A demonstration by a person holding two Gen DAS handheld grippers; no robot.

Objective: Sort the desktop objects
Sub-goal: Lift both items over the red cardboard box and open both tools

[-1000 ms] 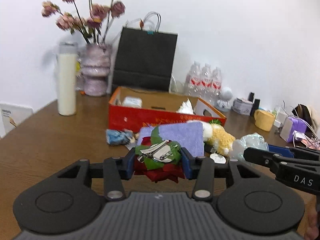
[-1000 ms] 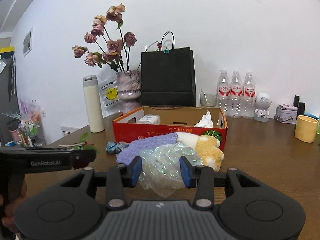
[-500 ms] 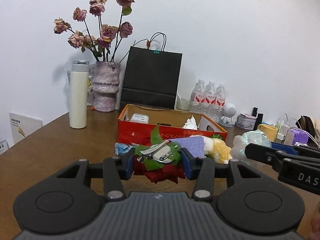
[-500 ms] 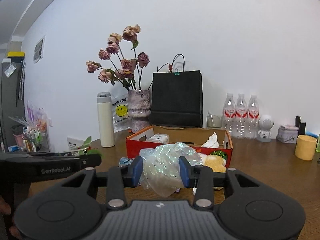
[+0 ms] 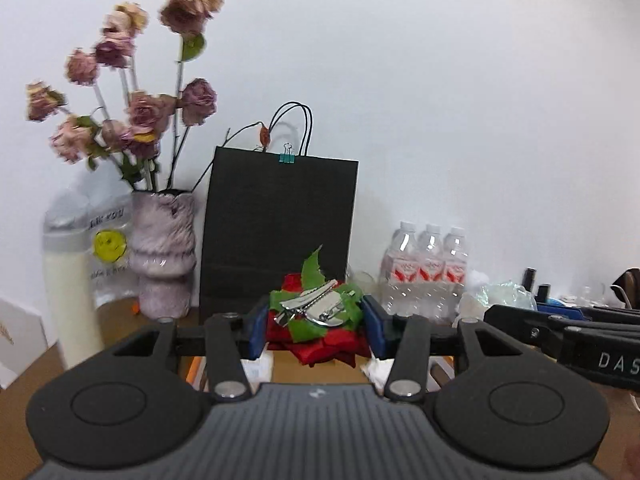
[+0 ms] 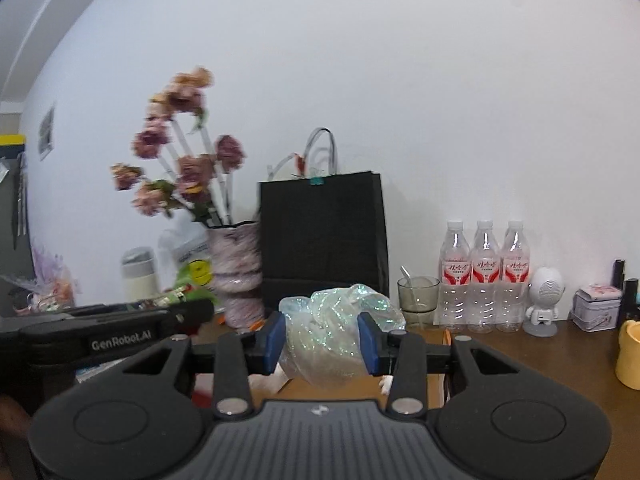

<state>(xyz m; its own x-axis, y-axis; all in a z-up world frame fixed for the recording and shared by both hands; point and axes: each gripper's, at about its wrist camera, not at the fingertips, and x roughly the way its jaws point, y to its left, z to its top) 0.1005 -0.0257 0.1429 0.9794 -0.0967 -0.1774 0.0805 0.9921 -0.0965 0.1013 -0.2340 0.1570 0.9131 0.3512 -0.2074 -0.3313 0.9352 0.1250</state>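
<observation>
My left gripper [image 5: 315,330] is shut on a red fabric flower [image 5: 320,344] with green leaves and a silver clip on top, held in the air. My right gripper [image 6: 321,342] is shut on a crumpled wad of iridescent clear plastic [image 6: 332,320], level with it and to its right. Just below both sets of fingers lies the open cardboard box [image 6: 332,390] with its brown inside and red wall; the grippers hide most of it. In the left wrist view the plastic wad [image 5: 506,296] shows at the right, beside the flower.
A black paper bag [image 6: 322,232] stands straight ahead against the wall. To its left are a vase of dried roses [image 5: 164,256] and a white flask [image 5: 68,292]. To its right are a glass cup [image 6: 418,294], three water bottles [image 6: 484,276], a white robot figure [image 6: 544,300], a tin [image 6: 596,306] and a yellow cup [image 6: 630,356].
Both grippers have risen and moved toward the back wall, each keeping its hold. The pile with the purple cloth and plush toy has dropped out of view; the box now lies just below the fingers.
</observation>
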